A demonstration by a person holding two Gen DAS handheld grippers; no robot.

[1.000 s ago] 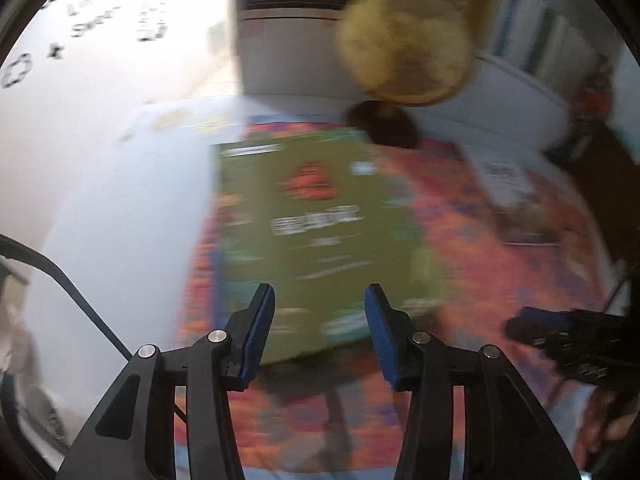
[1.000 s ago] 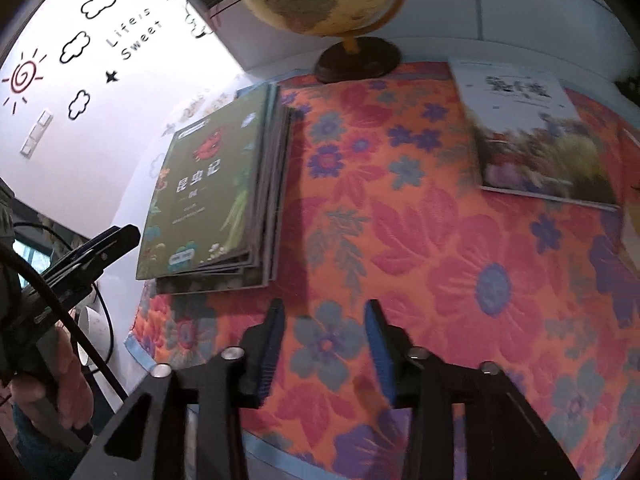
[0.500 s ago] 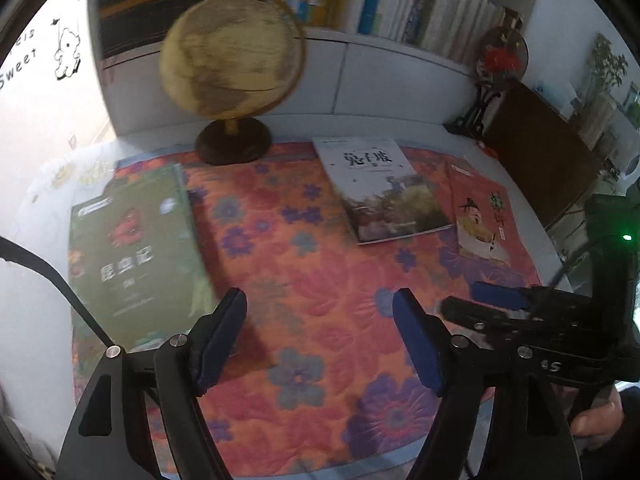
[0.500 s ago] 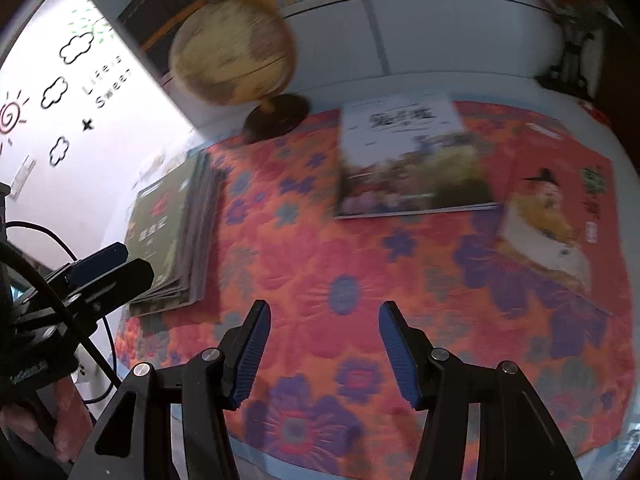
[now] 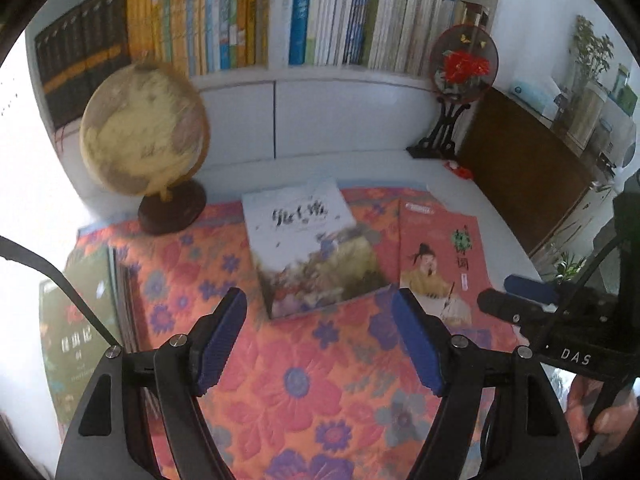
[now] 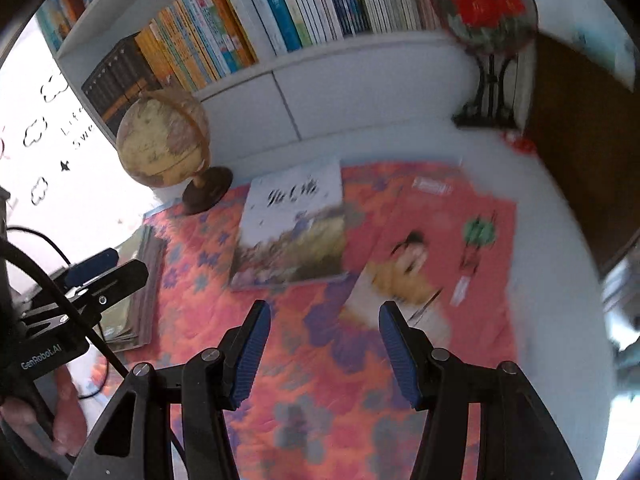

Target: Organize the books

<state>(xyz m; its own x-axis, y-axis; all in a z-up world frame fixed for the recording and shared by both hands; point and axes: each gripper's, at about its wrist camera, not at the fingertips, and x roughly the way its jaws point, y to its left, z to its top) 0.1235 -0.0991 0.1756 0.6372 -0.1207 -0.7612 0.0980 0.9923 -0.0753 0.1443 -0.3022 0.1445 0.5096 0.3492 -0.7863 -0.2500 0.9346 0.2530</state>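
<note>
Green-covered stack [image 5: 80, 320] built at cloth's left edge, seemingly several books though blurred; white book [image 5: 308, 252] and red book [image 5: 436, 256] lie loose mid-cloth; left gripper [image 5: 320, 340] and right gripper [image 6: 322, 354] both wide, empty.

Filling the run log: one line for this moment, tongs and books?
left tongs: open, empty | right tongs: open, empty | white book, red book: loose on quilt | green stack: left edge
</note>
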